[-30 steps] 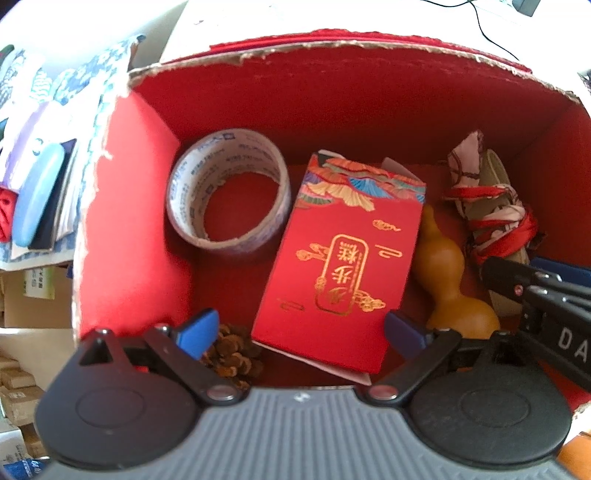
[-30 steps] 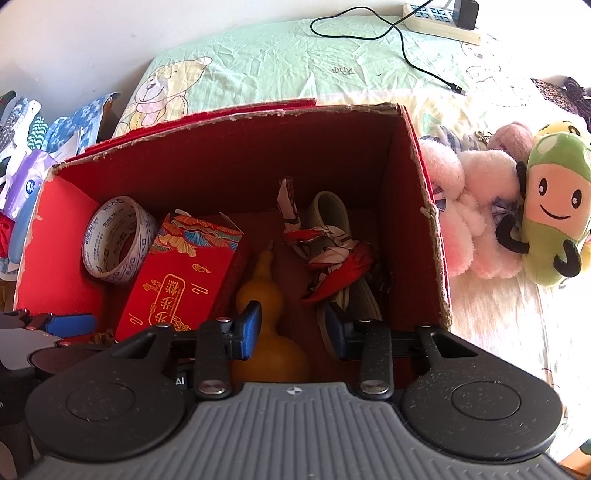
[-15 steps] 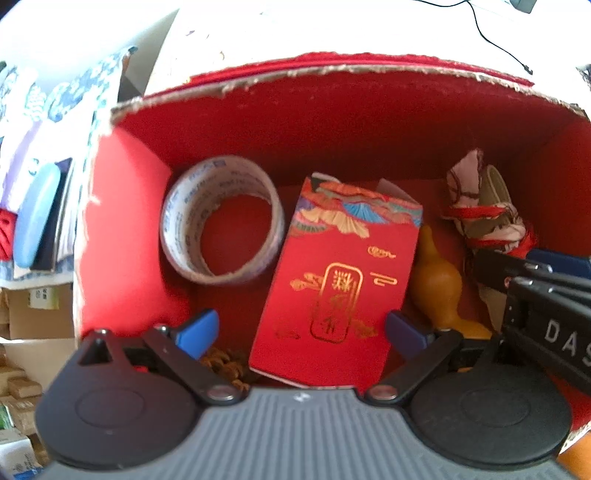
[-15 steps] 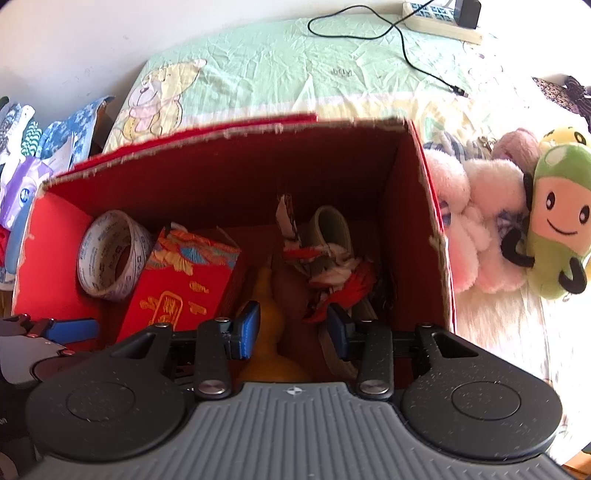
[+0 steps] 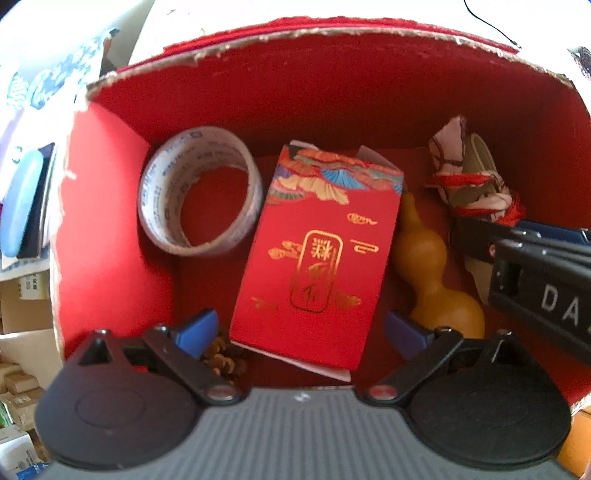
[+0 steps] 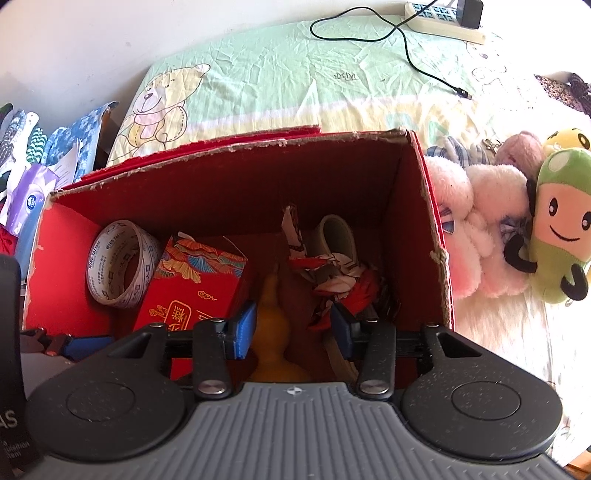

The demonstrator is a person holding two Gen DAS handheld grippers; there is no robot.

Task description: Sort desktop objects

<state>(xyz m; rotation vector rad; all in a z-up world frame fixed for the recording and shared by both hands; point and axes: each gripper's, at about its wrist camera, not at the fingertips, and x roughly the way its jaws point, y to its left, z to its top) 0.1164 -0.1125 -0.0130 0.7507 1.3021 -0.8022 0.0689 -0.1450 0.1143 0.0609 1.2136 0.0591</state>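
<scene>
An open red box [image 5: 332, 35] [image 6: 229, 147] holds a tape roll [image 5: 199, 192] [image 6: 122, 273], a red gift packet [image 5: 317, 258] [image 6: 195, 284], a yellow-brown gourd [image 5: 432, 266] [image 6: 273, 328], a scarf-wrapped shoe [image 5: 476, 184] [image 6: 332, 258] and a pine cone [image 5: 221, 358]. My left gripper [image 5: 301, 332] hangs open over the packet's near end, pointing straight down. My right gripper [image 6: 293, 328] hovers above the gourd with its jaws opening. The gourd lies beneath the gap, and the pads do not press it. The right gripper's body [image 5: 535, 266] shows at the right edge of the left wrist view.
The box sits on a green bedsheet [image 6: 295, 81]. Plush toys [image 6: 491, 229] [image 6: 557, 221] lean against its right wall. A power strip with cable [image 6: 439, 18] lies at the back. Packets [image 6: 26, 166] and a blue case [image 5: 18, 206] crowd the left side.
The right jaws have widened around the gourd. In both views the box contents sit slightly lower and farther off than a second ago. The left jaws stay as wide as before.
</scene>
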